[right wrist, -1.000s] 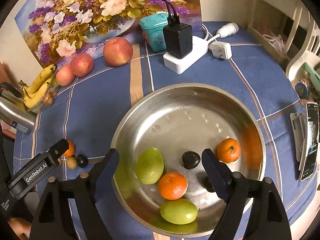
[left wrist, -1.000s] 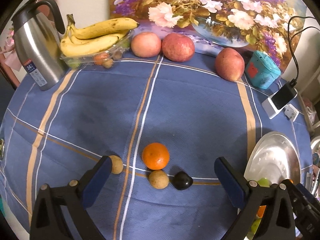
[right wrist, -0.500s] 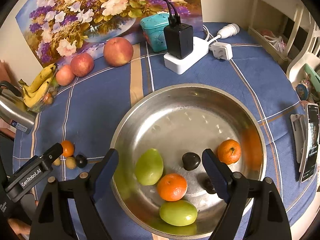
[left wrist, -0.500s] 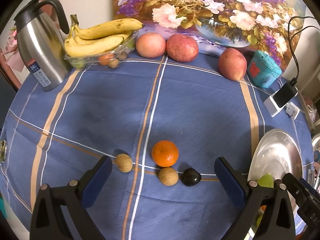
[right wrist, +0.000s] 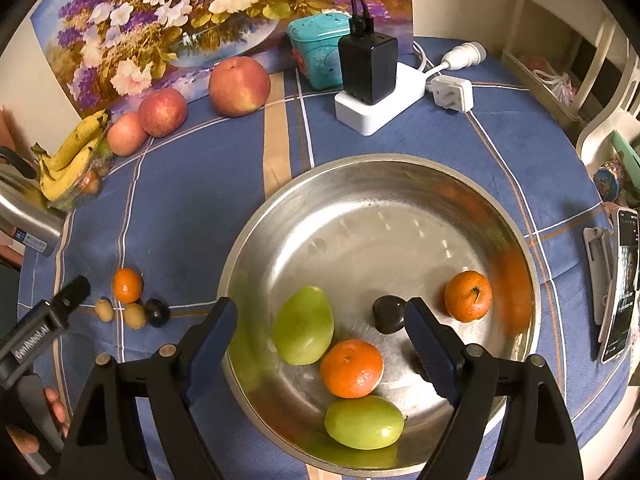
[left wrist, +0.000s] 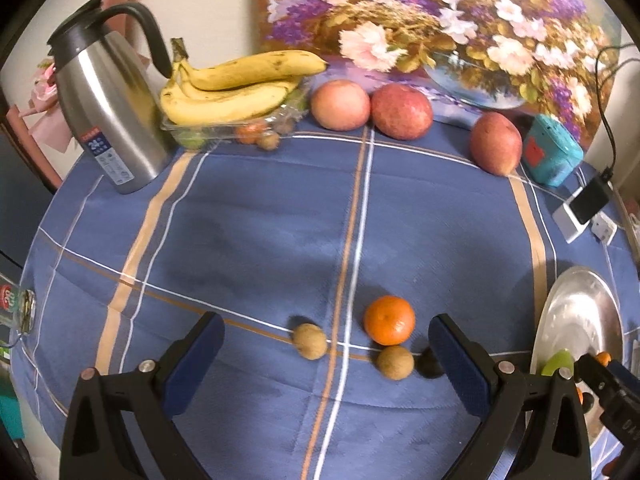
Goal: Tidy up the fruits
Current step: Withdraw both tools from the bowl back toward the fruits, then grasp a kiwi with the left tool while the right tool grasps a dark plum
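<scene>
In the left wrist view an orange mandarin [left wrist: 389, 319], two small brown fruits [left wrist: 310, 341] [left wrist: 395, 362] and a dark plum [left wrist: 430, 362] lie on the blue tablecloth. My left gripper [left wrist: 326, 346] is open and empty, low over them. In the right wrist view my right gripper [right wrist: 320, 330] is open and empty above a steel bowl [right wrist: 360, 184]. The bowl holds two green fruits [right wrist: 305, 330] [right wrist: 363, 422], two mandarins [right wrist: 351, 368] [right wrist: 468, 296] and a dark plum [right wrist: 387, 314]. The left gripper [right wrist: 44, 320] shows at the left edge there.
At the table's back stand a steel kettle [left wrist: 108, 116], bananas [left wrist: 236, 88] on a clear tray, three apples [left wrist: 402, 110], a teal box [left wrist: 550, 156] and a power strip with charger [right wrist: 372, 76]. A phone [right wrist: 618, 288] lies at the right edge.
The left gripper has shifted left, so the loose fruits now sit further right between its fingers and the plum is partly behind the right finger. The right gripper has barely moved.
</scene>
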{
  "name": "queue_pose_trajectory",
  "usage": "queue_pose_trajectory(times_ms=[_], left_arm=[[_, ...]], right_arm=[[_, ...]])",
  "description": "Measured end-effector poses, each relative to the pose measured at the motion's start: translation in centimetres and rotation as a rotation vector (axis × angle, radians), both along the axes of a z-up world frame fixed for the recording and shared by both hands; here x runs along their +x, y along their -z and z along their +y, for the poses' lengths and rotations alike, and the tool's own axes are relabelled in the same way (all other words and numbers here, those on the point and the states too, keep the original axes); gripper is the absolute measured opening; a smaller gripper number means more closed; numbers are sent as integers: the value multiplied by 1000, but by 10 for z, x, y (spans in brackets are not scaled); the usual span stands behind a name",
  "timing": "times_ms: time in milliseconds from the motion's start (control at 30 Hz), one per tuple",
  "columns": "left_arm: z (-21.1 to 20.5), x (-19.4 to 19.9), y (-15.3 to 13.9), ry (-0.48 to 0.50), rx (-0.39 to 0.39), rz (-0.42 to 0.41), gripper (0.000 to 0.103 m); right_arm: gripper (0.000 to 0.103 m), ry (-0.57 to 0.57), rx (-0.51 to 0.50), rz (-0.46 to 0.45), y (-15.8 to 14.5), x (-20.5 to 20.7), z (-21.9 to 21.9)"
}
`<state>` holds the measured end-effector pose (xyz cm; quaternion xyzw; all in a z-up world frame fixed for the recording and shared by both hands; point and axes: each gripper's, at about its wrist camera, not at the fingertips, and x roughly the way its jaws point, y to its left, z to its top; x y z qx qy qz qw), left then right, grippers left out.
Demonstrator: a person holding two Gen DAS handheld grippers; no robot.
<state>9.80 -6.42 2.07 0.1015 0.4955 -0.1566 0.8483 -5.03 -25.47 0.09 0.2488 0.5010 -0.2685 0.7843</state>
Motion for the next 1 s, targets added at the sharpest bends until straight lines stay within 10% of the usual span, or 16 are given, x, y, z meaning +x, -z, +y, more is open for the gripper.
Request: queue_pose_trajectory(times_ms=[1000], left_arm=[[68, 39, -7, -88, -87, -18, 103]], right_arm=[[86, -117, 53, -127, -9, 66, 69]])
